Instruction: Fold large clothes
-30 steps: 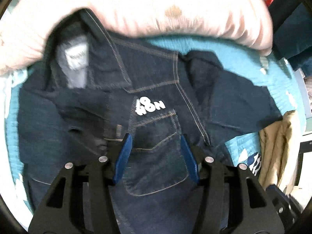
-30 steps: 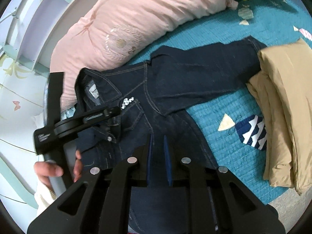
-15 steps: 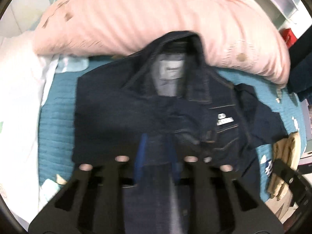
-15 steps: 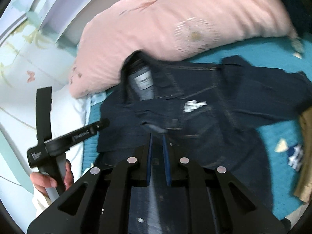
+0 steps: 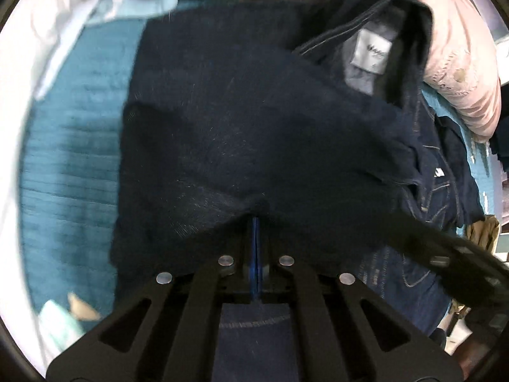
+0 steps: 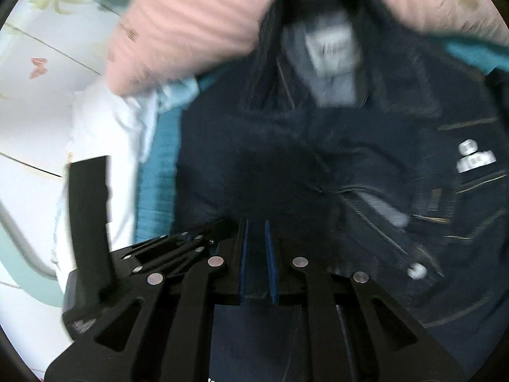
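Dark blue denim jacket [image 5: 241, 133] lies on the teal quilted bed cover [image 5: 73, 165], its collar and white neck label [image 5: 370, 52] up against the pink pillow [image 6: 197, 31]. Both tools carry the lower part of the jacket up toward the collar. The left gripper [image 5: 256, 238] has just closed its blue-padded fingers together on a fold of denim. The right gripper [image 6: 256, 248] pinches a thicker band of the same cloth, its fingers a narrow gap apart with fabric filling it. Both views are blurred.

To do this fold well, I judge the two grips should travel level with each other, so the folded edge lands straight across just below the collar, not skewed. Keep the cloth taut between them to avoid a sag in the middle. Lower it flat before letting go, clear of the pillow, and check that no sleeve is bunched underneath.
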Demonstrator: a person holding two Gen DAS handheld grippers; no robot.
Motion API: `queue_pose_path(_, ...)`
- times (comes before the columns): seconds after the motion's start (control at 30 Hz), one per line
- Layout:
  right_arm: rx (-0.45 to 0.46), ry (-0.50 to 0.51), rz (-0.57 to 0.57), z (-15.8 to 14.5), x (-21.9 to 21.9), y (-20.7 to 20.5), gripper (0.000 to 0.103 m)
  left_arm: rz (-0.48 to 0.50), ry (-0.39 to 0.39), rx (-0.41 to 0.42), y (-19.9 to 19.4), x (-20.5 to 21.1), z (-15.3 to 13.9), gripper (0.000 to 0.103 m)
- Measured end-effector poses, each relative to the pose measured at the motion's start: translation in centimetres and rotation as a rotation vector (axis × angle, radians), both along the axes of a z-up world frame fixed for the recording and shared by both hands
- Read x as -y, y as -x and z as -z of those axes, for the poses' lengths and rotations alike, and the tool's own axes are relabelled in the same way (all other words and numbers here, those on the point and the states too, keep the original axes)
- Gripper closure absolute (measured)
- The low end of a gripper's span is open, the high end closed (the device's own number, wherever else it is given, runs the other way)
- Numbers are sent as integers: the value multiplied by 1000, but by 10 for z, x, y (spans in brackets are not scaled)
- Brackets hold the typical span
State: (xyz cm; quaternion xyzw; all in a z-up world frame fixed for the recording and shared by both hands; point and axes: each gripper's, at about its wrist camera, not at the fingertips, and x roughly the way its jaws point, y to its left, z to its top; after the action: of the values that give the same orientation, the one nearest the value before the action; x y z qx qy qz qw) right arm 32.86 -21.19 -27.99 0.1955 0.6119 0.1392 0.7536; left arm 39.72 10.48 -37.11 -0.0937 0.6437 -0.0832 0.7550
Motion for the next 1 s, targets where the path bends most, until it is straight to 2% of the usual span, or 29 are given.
queue_pose_path(0.07,-45,58,14,31,-2,-7,100,-21,48,-8,0,-8,3,103)
queue_pose_path(0.1,-54,27,31,40,2,-9,103,-22,62,-14,-1,-10,3,103)
queue_pose_path(0.17,-82,-35,67,36,14,-7,103,-6,53,-19,1,-14,-1,103)
queue_pose_path(0.3,-22,99,56,4,39,1,103,-13,-41,5,11,-29,-19,103)
queue_pose_path(0.37,-58,70,59,9,50,3,103,-17,-29,-13,13,-36,-15,103)
queue_pose_path(0.43,-67,55,67,26,54,-1,103,-28,-8,-40,9,-40,2,101)
queue_pose_path(0.5,-76,57,83,33,52,-1,103,-85,34,-67,5,-48,4,101)
queue_pose_path(0.53,-80,61,88,29,49,0,103,-94,34,-72,4,-48,-1,101)
queue_pose_path(0.6,-64,81,60,7,43,2,100,-42,-45,-23,7,-40,-19,102)
queue_pose_path(0.63,-24,66,36,-8,40,2,101,-6,-102,24,9,-35,-31,103)
queue_pose_path(0.67,7,55,23,-18,38,0,101,9,-110,46,9,-32,-39,103)
queue_pose_path(0.73,79,47,34,-41,40,-6,101,6,-61,71,3,-32,-53,103)
queue_pose_path(0.8,111,61,55,-47,41,-20,101,-12,-71,95,-11,-30,-59,103)
queue_pose_path(0.9,73,122,89,-21,47,-47,101,-39,-107,88,-36,-27,-47,103)
queue_pose_path(0.97,-8,257,86,18,53,-58,103,-72,-161,27,-52,-30,-19,103)
queue_pose_path(1.0,-28,221,85,37,58,-60,103,-80,-161,-9,-54,-33,-5,102)
